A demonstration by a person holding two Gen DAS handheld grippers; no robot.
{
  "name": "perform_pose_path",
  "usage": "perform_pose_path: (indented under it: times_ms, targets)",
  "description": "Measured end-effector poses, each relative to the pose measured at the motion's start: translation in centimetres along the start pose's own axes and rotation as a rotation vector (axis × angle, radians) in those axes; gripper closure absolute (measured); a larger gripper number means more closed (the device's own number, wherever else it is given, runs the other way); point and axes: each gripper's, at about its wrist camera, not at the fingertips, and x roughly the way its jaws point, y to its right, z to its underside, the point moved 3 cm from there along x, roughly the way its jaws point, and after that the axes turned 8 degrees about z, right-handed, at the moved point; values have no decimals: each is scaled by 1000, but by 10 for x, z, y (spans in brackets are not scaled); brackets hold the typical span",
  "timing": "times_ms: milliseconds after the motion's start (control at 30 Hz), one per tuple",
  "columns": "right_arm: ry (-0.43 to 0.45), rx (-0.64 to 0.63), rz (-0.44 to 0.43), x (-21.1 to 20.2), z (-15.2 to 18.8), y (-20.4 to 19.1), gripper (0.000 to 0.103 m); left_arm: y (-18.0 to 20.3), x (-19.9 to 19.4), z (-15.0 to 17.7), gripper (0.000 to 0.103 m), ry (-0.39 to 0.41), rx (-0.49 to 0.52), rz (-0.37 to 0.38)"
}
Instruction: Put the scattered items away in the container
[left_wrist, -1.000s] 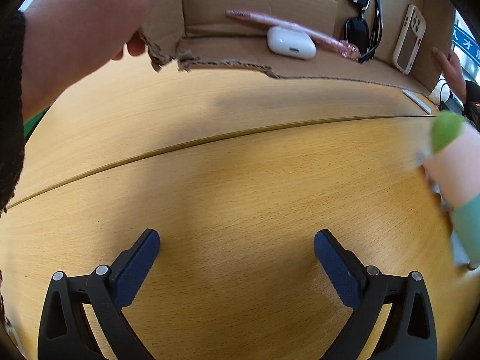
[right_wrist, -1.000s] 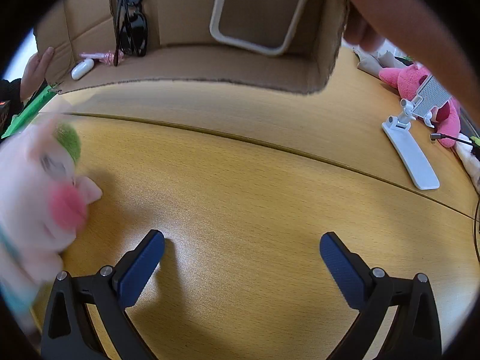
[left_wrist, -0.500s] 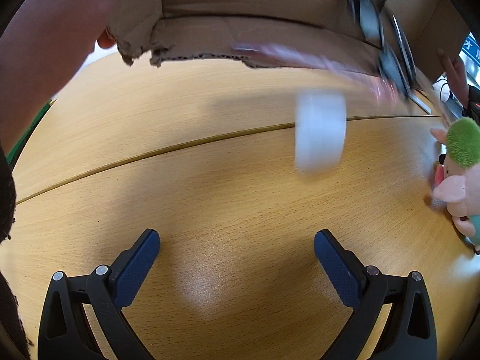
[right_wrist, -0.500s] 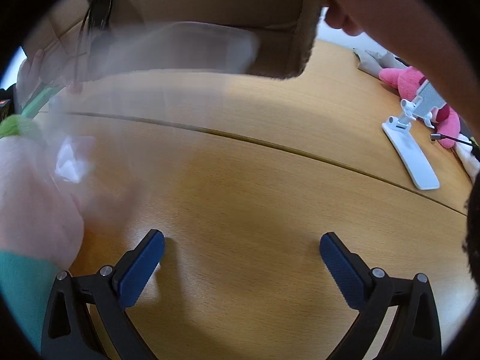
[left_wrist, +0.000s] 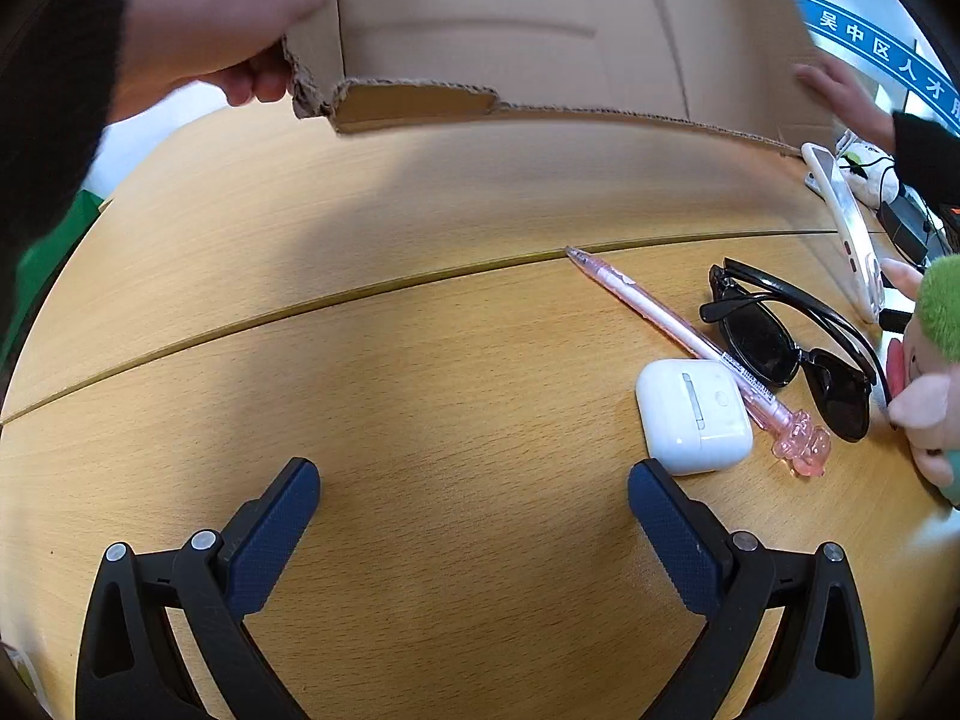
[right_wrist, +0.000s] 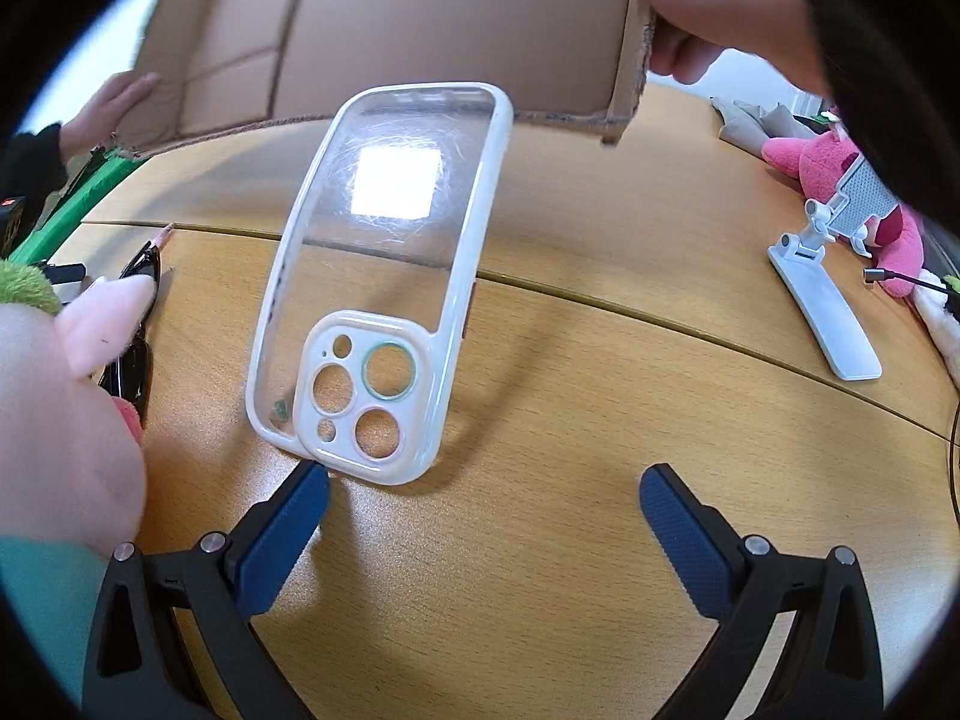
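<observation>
Change: half a second ago the earbud case, pen, sunglasses and phone case were blurred in mid-fall out of the tipped cardboard box; now all of them lie at rest on the tabletop (left_wrist: 420,420), and the box shows nothing inside.
Cardboard box (left_wrist: 540,30): held tilted at the far side of the tabletop, its open face toward the cameras; a person's hand (left_wrist: 240,18) grips its torn left edge and another hand (left_wrist: 840,90) steadies the right edge.
Earbud case (left_wrist: 693,414): white, lying just beyond the left gripper's right finger, touching the pen.
Pen (left_wrist: 678,330): pink, with a clear pink figure on its near end, lying slantwise between the earbud case and the sunglasses.
Sunglasses (left_wrist: 786,342): black, arms unfolded, just right of the pen, near the plush.
Phone case (right_wrist: 378,276): clear back with a white rim, camera cut-out nearest; in the right wrist view its near end sits just beyond the right gripper's left finger.
Plush toy (right_wrist: 54,420): pink pig with a green tuft, at the left edge of the right wrist view, beside the sunglasses.
Phone stand (right_wrist: 828,300): white, well to the right, with a pink plush behind it.
Left gripper (left_wrist: 474,498): jaws spread wide, holding nothing, over bare tabletop.
Right gripper (right_wrist: 486,504): jaws spread wide, holding nothing.
</observation>
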Motion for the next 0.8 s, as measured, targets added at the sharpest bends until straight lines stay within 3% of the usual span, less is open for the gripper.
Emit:
perform_pose_path:
  times_ms: [800]
  targets:
    - [1,-21,-17,-1,-5,1,0,2,0,1,0,0,-1,0]
